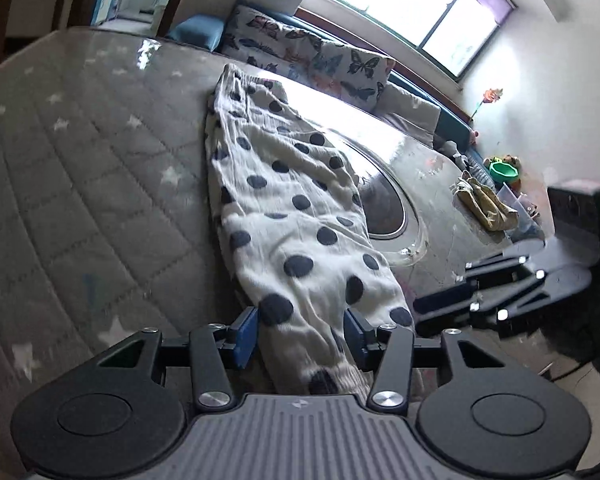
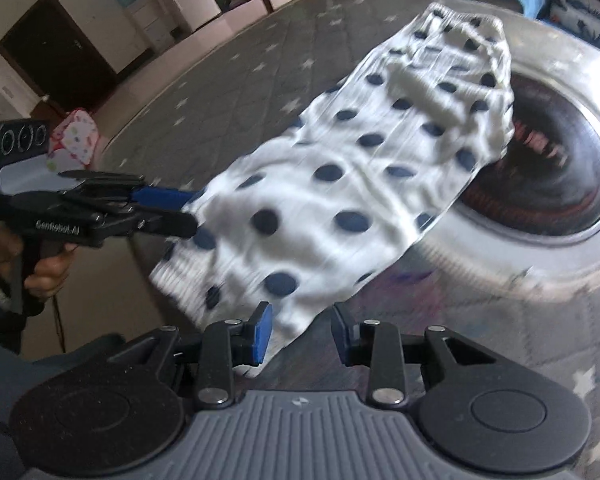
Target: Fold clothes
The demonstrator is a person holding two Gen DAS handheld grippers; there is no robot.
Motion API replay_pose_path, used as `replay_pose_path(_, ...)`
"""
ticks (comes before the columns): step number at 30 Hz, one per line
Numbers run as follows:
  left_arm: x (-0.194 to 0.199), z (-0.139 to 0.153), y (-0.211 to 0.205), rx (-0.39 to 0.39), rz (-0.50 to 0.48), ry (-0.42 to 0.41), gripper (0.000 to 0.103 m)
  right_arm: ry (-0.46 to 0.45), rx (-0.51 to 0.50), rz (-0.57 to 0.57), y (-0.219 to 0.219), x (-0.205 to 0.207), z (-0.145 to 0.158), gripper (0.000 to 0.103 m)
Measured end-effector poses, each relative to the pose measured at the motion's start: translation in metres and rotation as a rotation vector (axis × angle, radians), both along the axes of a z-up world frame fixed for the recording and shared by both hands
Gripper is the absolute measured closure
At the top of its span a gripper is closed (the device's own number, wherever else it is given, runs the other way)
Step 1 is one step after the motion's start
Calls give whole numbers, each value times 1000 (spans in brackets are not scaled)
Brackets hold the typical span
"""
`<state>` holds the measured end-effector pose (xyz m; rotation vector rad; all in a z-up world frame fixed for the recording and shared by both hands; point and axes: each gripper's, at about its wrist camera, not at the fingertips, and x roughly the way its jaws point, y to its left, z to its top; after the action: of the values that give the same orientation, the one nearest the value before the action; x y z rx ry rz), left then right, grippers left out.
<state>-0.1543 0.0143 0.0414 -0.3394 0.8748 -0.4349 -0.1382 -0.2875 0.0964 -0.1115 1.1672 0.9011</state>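
White trousers with dark polka dots (image 1: pixel 296 208) lie lengthwise on a grey star-patterned mattress (image 1: pixel 80 152), folded leg on leg; they also show in the right wrist view (image 2: pixel 340 184). My left gripper (image 1: pixel 300 336) is open, its blue pads either side of the near hem end. In the right wrist view the left gripper (image 2: pixel 176 208) sits at the hem's left corner. My right gripper (image 2: pixel 300 336) is open, its jaws around the hem's near corner. In the left wrist view the right gripper (image 1: pixel 440 304) sits just right of the hem.
A clear plastic cover with a round dark window (image 1: pixel 392 208) lies on the mattress under the trousers' right side. A folded yellow-brown garment (image 1: pixel 484 204) lies at the far right. Butterfly cushions (image 1: pixel 308 52) line the far edge. A green bowl (image 1: pixel 504 172) sits beyond.
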Motion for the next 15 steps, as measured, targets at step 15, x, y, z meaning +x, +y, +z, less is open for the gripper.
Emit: replay_pose_path(15,-13,-1,-13,-18,-15,29,79,-104,-44,58,13,-34,3,58)
